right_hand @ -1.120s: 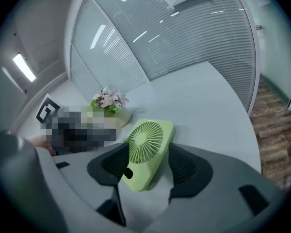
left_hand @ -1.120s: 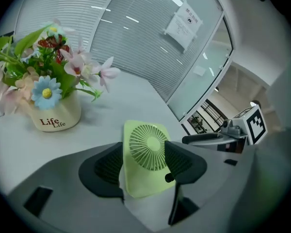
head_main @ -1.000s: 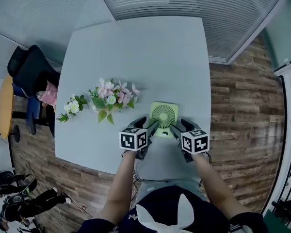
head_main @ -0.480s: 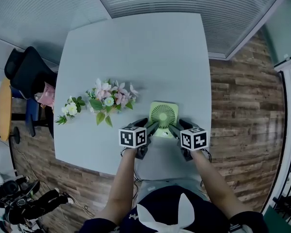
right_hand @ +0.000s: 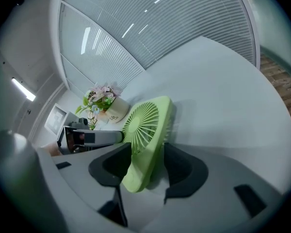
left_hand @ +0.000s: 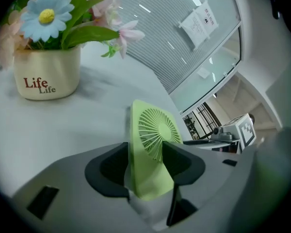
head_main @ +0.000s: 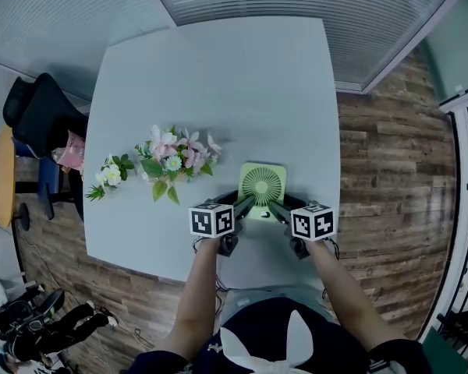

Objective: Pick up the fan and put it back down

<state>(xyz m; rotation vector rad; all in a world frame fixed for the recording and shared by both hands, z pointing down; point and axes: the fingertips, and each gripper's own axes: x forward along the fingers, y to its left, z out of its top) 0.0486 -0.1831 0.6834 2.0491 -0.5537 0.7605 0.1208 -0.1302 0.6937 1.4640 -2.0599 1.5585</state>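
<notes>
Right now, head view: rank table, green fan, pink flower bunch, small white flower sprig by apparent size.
1. table
2. pink flower bunch
3 or 4. green fan and small white flower sprig: these look about alike. The sprig spreads wider but is sparse, so I give no firm order.

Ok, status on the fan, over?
Left gripper and right gripper: jaws just closing, green fan between them, not clamped yet. Fan stands on white table. Flower pot clear to the left.

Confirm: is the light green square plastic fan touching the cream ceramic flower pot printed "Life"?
Apart. The left gripper view shows a stretch of bare grey table between the fan and the pot.
</notes>
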